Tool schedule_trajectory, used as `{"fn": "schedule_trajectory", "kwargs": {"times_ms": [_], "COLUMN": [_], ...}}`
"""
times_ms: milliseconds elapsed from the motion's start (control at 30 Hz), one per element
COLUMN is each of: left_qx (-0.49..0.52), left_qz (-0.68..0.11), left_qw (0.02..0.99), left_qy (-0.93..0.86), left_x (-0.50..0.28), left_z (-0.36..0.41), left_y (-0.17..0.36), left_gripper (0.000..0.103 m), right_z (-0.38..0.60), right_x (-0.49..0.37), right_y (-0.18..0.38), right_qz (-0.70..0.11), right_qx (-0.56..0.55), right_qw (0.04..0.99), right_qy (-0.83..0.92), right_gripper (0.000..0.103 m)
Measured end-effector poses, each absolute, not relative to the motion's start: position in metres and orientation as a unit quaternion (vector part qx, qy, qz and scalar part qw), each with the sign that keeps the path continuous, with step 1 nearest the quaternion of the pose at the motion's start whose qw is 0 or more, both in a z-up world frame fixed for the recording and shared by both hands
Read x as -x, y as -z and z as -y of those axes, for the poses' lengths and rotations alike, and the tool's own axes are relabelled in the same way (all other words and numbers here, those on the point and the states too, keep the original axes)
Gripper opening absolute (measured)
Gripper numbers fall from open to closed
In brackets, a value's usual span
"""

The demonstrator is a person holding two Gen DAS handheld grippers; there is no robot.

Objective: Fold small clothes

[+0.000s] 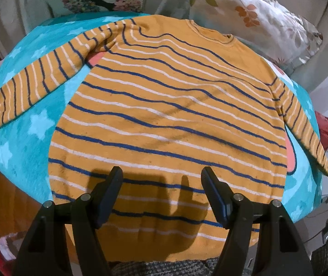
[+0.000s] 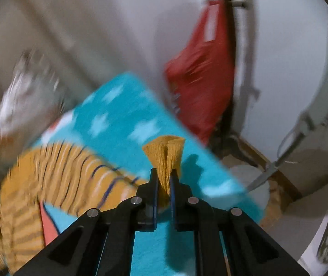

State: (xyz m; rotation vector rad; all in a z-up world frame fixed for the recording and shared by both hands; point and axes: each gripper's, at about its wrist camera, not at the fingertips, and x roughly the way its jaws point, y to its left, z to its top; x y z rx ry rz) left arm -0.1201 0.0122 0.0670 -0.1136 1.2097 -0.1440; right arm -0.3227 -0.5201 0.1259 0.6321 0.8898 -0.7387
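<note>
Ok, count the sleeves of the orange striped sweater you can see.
2. Left long striped sleeve lies spread flat on the turquoise star blanket; right sleeve is stretched outward, its cuff clamped in the right gripper.

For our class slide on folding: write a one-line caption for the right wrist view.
Right claw shut on the striped sweater's orange sleeve cuff, above the star-patterned turquoise blanket.

A turquoise blanket with pale stars (image 1: 26, 124) covers the work surface, with a leaf-printed pillow (image 1: 255, 16) and a floral cushion (image 1: 99, 0) propped behind it. A red plastic bag (image 2: 200, 73) hangs against a plain white wall (image 2: 108, 23).
</note>
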Motion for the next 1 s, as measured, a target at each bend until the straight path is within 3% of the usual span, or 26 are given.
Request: {"fn": "schedule_trajectory", "kwargs": {"times_ms": [433,733,1000], "left_qx": [0.054,0.070,0.111], "left_qz": [-0.572,-0.560,-0.556], "left_qw": [0.817,0.823,0.824], "left_qy": [0.049,0.057,0.030], "left_x": [0.131,0.105,0.070], "left_z": [-0.028,-0.069,-0.159], "left_y": [-0.065,-0.070,-0.066], "left_gripper": [0.070,0.070,0.070], "right_z": [0.495,0.382,0.258], "right_x": [0.262,0.149,0.053], "right_y": [-0.144,-0.144,-0.117], "right_qz": [-0.387,-0.395,-0.428], "right_qx": [-0.317,-0.365,-0.384], "right_qw": [0.833,0.841,0.818], "right_qy": [0.238,0.055,-0.025], "right_gripper": [0.009,0.009,0.009]}}
